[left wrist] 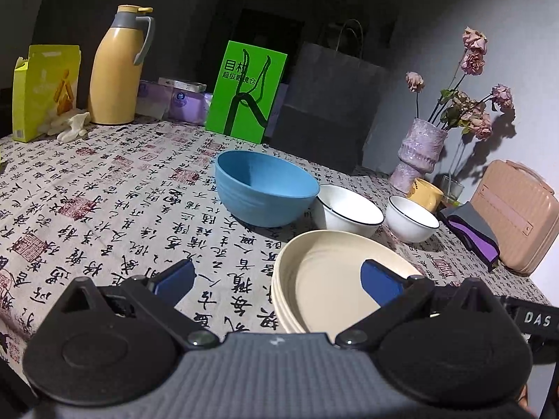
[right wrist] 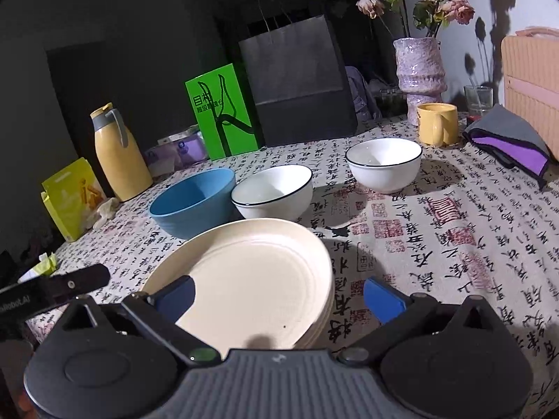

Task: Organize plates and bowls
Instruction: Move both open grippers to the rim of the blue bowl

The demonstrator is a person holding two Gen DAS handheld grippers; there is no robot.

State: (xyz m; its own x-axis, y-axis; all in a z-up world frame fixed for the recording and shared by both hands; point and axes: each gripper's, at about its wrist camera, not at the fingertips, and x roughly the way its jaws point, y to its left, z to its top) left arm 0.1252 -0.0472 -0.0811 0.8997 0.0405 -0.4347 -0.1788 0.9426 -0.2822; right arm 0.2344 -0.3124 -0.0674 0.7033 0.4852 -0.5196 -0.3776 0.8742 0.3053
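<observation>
A stack of cream plates lies on the patterned tablecloth near both grippers. Behind it stand a blue bowl, a white bowl with a dark rim and a second such white bowl. My left gripper is open and empty, its right finger over the plates' left side. My right gripper is open and empty, its left finger over the plates' near edge. The left gripper's body also shows in the right wrist view.
At the back stand a yellow thermos, a yellow box, a green card, a dark paper bag, a vase of dried flowers, a yellow mug, a purple-grey cloth and a pink case.
</observation>
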